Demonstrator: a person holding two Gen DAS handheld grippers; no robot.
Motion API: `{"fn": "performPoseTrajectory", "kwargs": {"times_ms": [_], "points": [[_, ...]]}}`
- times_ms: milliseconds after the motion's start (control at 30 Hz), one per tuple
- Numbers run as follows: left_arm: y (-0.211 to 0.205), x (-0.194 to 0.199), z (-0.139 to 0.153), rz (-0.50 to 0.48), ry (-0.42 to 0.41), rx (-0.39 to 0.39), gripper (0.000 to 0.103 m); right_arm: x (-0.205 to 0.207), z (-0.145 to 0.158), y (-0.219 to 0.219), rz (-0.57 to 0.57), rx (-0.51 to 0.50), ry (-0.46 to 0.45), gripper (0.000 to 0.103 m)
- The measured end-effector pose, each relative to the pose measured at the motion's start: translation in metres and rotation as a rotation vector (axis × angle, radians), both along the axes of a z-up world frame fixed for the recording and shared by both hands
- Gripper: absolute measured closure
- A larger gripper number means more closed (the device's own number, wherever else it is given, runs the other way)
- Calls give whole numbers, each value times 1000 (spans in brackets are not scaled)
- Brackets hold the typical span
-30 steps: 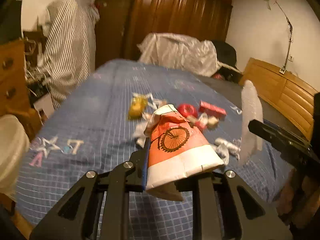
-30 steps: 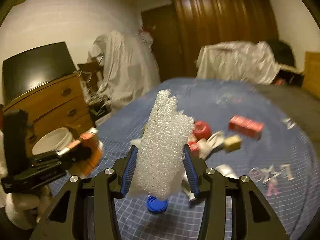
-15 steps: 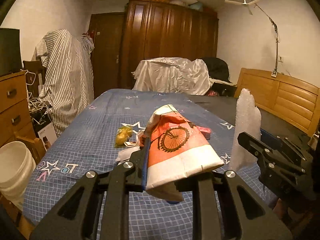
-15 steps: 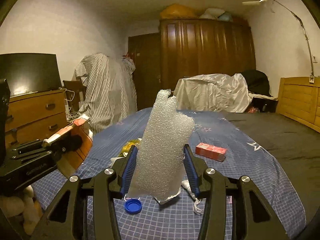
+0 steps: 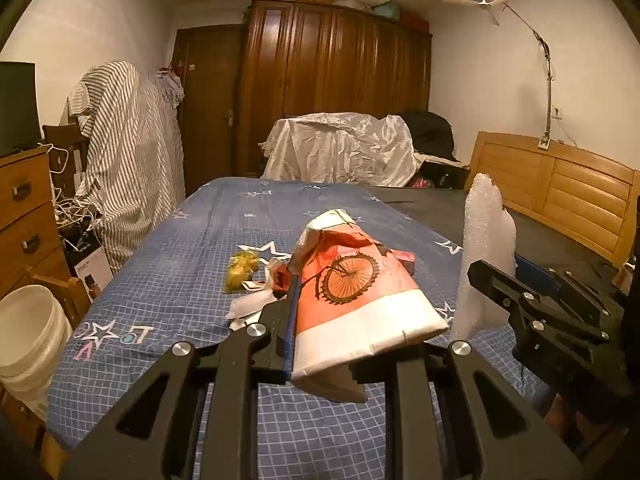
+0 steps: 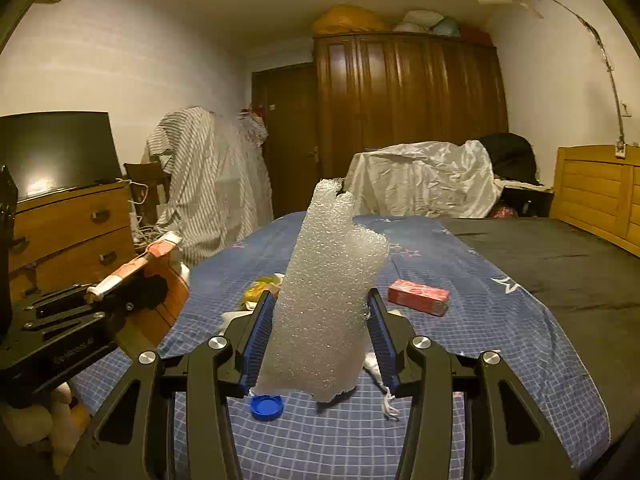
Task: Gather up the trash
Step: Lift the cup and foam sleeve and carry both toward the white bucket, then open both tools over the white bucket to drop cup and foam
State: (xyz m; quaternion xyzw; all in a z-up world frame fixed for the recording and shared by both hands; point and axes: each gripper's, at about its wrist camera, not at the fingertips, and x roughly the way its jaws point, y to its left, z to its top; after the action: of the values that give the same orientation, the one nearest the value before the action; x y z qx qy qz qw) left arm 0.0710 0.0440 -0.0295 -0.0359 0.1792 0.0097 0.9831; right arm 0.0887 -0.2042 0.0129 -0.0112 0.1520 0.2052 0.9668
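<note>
The left hand-held gripper clamps a crushed orange paper cup, the right hand-held gripper pinches a foam sheet, with a red box on the bed at two o'clock.

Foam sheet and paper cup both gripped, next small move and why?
Probably swing the left hand-held gripper toward the white bucket beside the bed and drop the crushed paper cup. Both hands are full: the right hand-held gripper holds the foam sheet.
</note>
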Motion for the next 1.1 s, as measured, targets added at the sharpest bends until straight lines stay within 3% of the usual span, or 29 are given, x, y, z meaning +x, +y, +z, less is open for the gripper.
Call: {"fn": "performPoseTrajectory", "kwargs": {"times_ms": [200, 533, 867, 1100], "points": [[29, -7, 12, 85, -22, -5, 85, 11, 19, 25, 65, 14, -28, 55], [122, -31, 30, 289, -36, -8, 85, 23, 52, 137, 265, -2, -29, 55], [229, -66, 50, 497, -15, -27, 85, 31, 89, 308, 512, -29, 19, 55], [302, -82, 51, 586, 36, -61, 85, 36, 94, 433, 668, -71, 103, 55]]}}
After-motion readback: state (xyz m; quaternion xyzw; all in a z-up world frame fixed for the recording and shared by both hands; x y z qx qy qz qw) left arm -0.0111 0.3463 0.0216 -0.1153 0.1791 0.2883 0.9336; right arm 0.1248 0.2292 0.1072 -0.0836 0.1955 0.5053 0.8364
